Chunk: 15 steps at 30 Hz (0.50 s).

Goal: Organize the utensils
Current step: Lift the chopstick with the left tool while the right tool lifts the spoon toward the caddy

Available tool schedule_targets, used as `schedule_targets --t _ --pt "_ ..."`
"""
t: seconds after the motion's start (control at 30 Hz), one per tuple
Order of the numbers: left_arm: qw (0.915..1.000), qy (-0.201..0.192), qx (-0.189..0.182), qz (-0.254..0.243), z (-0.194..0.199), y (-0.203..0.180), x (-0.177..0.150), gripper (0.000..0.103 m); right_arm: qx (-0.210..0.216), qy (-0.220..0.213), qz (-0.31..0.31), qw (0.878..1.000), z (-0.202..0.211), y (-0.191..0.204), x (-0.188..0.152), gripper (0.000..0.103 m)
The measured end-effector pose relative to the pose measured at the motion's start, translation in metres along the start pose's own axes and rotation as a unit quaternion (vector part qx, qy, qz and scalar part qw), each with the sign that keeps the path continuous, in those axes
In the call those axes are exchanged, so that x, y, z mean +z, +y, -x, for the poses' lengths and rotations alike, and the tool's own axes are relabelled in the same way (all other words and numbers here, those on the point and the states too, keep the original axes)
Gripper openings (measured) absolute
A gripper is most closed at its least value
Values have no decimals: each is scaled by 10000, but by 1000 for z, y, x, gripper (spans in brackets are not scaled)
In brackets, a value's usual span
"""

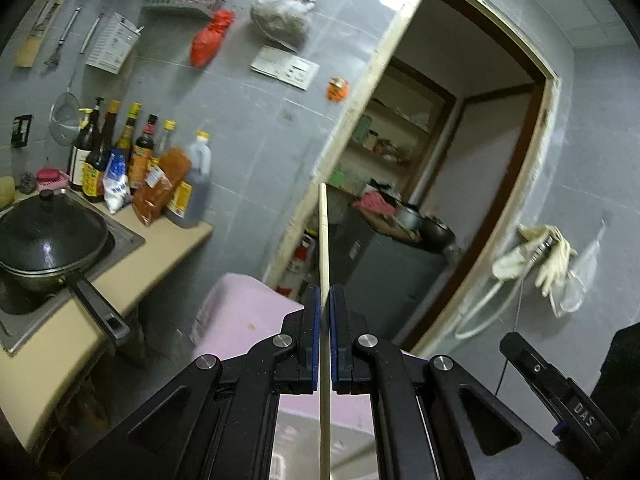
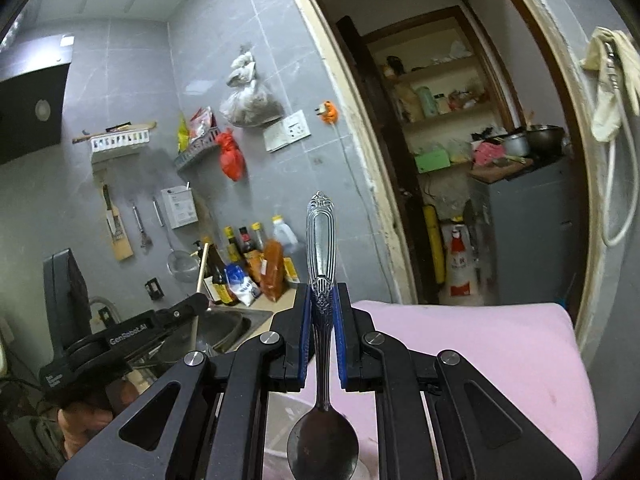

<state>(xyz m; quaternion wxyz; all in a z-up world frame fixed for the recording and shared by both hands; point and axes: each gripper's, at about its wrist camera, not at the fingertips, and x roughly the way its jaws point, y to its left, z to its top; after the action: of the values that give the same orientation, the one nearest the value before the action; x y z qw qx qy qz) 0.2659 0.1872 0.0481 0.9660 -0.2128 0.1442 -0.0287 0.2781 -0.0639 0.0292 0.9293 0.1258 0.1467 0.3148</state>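
My left gripper [image 1: 325, 292] is shut on a pale wooden chopstick [image 1: 324, 248], which stands up between the blue pads and runs past the fingertips toward the doorway. My right gripper [image 2: 324, 288] is shut on a metal spoon [image 2: 321, 248]; its ornate handle points up and forward, and its bowl [image 2: 323, 448] hangs back under the camera. In the right wrist view the left gripper [image 2: 200, 302] shows at the lower left, a hand under it, with the chopstick [image 2: 200, 276] rising from it. The right gripper's body [image 1: 560, 392] shows at the lower right of the left wrist view.
A pink surface [image 2: 460, 340] lies below both grippers. To the left is a counter [image 1: 132, 280] with a black lidded wok [image 1: 48, 240], a sink and several sauce bottles [image 1: 132, 156]. Utensils and racks hang on the grey tiled wall. An open doorway [image 1: 460, 160] leads to shelves and a grey cabinet.
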Motion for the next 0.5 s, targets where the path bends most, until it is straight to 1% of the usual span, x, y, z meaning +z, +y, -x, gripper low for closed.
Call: schedule_targets --t 0.2,0.33,0.5 --pt "9995 -221 235 73 -15 33 7 2 -36 -46 -38 10000 -25 9 -8 9" --pt "9991 -301 297 16 -25 41 3 2 -93 -25 -87 9999 -41 7 -16 9" --pt "9988 -272 392 -65 -38 47 -10 2 -162 11 -187 9997 -56 4 -25 9"
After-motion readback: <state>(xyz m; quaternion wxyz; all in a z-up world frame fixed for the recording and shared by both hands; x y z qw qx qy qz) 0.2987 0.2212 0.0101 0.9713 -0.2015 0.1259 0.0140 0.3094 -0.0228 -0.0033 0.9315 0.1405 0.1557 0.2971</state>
